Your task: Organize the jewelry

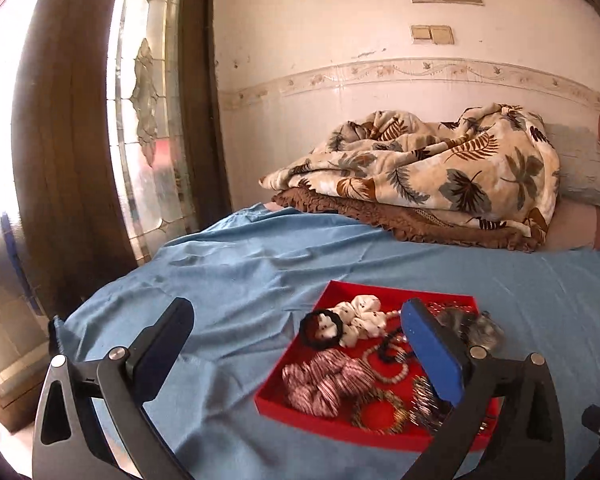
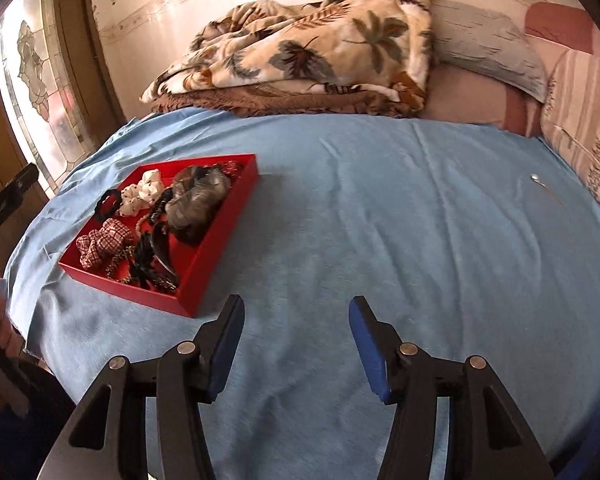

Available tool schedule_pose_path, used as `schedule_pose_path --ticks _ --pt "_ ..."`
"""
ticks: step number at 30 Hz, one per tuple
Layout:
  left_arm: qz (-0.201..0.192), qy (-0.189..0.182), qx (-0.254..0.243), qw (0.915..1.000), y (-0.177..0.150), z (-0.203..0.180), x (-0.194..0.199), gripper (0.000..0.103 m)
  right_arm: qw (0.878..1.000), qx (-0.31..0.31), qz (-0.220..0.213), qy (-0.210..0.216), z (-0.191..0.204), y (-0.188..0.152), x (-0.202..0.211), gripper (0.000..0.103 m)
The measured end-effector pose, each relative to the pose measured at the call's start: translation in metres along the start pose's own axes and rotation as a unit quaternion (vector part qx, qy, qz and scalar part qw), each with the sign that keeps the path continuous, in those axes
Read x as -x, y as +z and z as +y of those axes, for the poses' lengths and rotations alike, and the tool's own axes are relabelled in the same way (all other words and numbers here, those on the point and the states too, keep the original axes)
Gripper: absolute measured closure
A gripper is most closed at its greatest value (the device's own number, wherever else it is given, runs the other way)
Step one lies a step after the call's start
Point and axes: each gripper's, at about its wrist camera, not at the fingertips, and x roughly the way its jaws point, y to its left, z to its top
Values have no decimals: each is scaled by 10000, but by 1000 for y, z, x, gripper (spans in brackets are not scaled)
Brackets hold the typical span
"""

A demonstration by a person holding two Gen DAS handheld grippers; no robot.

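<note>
Blue sheet (image 2: 380, 208) covers the bed. Both grippers, left (image 1: 296, 344) and right (image 2: 296, 344), are spread and empty. Red tray (image 2: 224, 248) of jewelry sits ahead-left of the right one; a loose pendant (image 2: 535, 178) far ahead-right likely needs fetching next.

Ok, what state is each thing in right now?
Left gripper: open, empty.
Right gripper: open, empty, over bare sheet.
Red tray: lidless, on the sheet, filled with scrunchies and bracelets.
Blanket: crumpled at the bed's far side.
Blue sheet: spread out, wrinkled.
</note>
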Motion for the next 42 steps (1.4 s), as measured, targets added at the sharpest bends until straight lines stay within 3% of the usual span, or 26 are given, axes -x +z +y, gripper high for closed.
schedule_pose_path --ticks 8,15,19,22,29,42 --pt "221 -469 54 9986 4 -23 50 0 9993 -225 -263 -130 -26 -11 24 37" --pt "139 -635 16 9979 12 -30 86 0 9982 -61 -521 -290 -27 -15 37 33" --pt "430 -806 -76 9958 8 -34 91 0 9975 102 -663 -204 -18 -18 43 30" --pt "545 -722 -213 9957 0 -41 95 0 9969 325 -678 -217 -7 -23 42 29" --pt "1227 -944 -454 9869 -18 -65 90 0 9970 304 -657 -280 -9 -27 41 25" --pt "1678 -838 -537 9808 -33 -70 75 0 9983 140 -352 -440 -20 -33 26 25"
